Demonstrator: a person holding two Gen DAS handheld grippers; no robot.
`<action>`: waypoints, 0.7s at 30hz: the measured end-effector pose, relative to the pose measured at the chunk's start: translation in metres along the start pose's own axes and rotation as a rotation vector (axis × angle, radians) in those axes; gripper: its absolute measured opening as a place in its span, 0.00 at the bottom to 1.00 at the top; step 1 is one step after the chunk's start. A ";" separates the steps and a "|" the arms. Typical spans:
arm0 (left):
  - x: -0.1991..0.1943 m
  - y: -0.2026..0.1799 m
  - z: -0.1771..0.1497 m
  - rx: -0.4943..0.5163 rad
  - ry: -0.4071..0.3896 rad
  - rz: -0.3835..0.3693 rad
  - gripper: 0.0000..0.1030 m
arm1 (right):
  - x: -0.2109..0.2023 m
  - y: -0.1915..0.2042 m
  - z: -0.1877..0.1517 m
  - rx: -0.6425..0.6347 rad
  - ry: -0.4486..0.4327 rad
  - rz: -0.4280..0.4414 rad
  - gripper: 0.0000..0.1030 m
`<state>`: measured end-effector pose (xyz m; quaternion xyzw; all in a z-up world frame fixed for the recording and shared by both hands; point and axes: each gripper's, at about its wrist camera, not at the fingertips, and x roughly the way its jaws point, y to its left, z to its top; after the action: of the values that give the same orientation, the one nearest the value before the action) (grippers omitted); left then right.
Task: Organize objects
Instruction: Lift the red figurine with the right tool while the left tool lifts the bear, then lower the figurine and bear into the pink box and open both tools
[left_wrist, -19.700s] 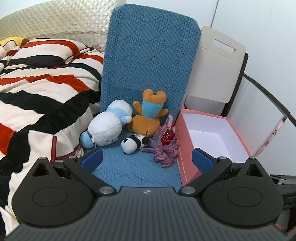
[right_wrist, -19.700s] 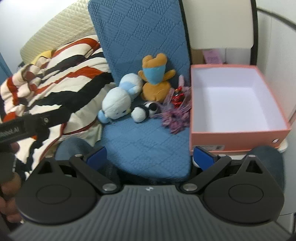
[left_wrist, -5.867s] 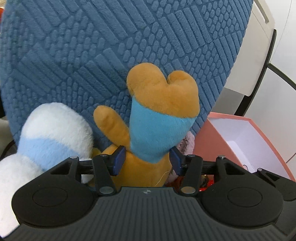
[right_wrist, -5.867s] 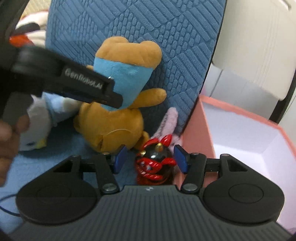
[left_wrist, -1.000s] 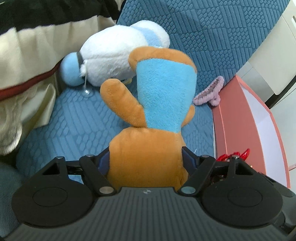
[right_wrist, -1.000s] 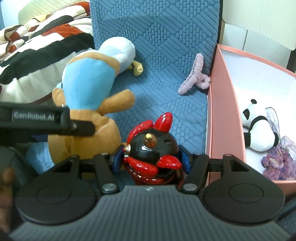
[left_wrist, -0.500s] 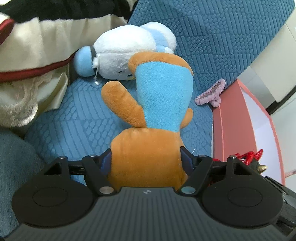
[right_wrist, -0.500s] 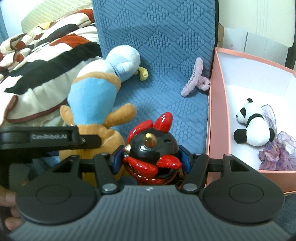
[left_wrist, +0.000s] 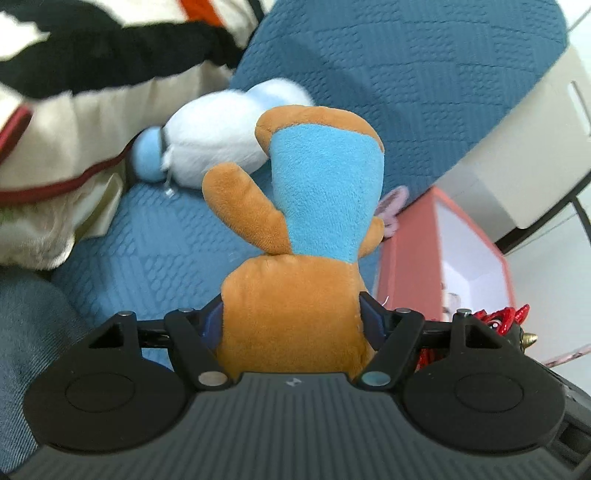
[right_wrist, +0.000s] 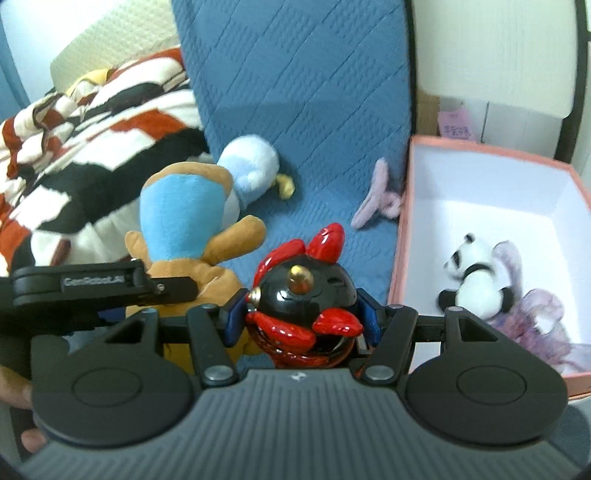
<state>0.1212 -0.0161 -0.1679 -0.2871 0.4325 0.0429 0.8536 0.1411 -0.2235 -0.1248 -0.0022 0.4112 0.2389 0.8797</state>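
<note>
Left wrist view. Left gripper (left_wrist: 293, 319): jaws closed against the sides of an orange plush (left_wrist: 295, 258) with a light-blue head panel, gripped at its body and held above the blue cushion (left_wrist: 406, 92). White-and-blue plush (left_wrist: 221, 144): lying on the cushion behind the orange one. Striped blanket (left_wrist: 74, 74): upper left. Pink box (left_wrist: 410, 258): right of the cushion, white inside. Pink clip (left_wrist: 393, 206): on the cushion, just beside the box wall. Red-and-black figurine (left_wrist: 506, 321): partly visible at the right edge.

Right wrist view. Right gripper (right_wrist: 303, 317): jaws closed on the figurine (right_wrist: 303, 299), a glossy black ball with red trim and gold studs, held near the box's left wall. Box (right_wrist: 399, 240): holds a panda (right_wrist: 476, 277) and a purple tuft (right_wrist: 532, 325), touching. Clip (right_wrist: 376, 195): on the cushion (right_wrist: 295, 92), against the box. Orange plush (right_wrist: 184, 229): left, in the other gripper (right_wrist: 166, 286).
</note>
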 end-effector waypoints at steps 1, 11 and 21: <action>-0.004 -0.007 0.004 0.016 -0.004 -0.001 0.74 | -0.004 -0.003 0.004 0.002 -0.004 0.003 0.61; -0.040 -0.087 0.033 0.116 -0.064 -0.073 0.74 | -0.056 -0.033 0.050 0.028 -0.100 0.001 0.62; -0.052 -0.168 0.044 0.205 -0.127 -0.130 0.74 | -0.094 -0.074 0.073 0.057 -0.174 -0.023 0.62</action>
<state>0.1742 -0.1239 -0.0318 -0.2225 0.3601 -0.0386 0.9052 0.1733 -0.3141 -0.0225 0.0387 0.3398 0.2163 0.9145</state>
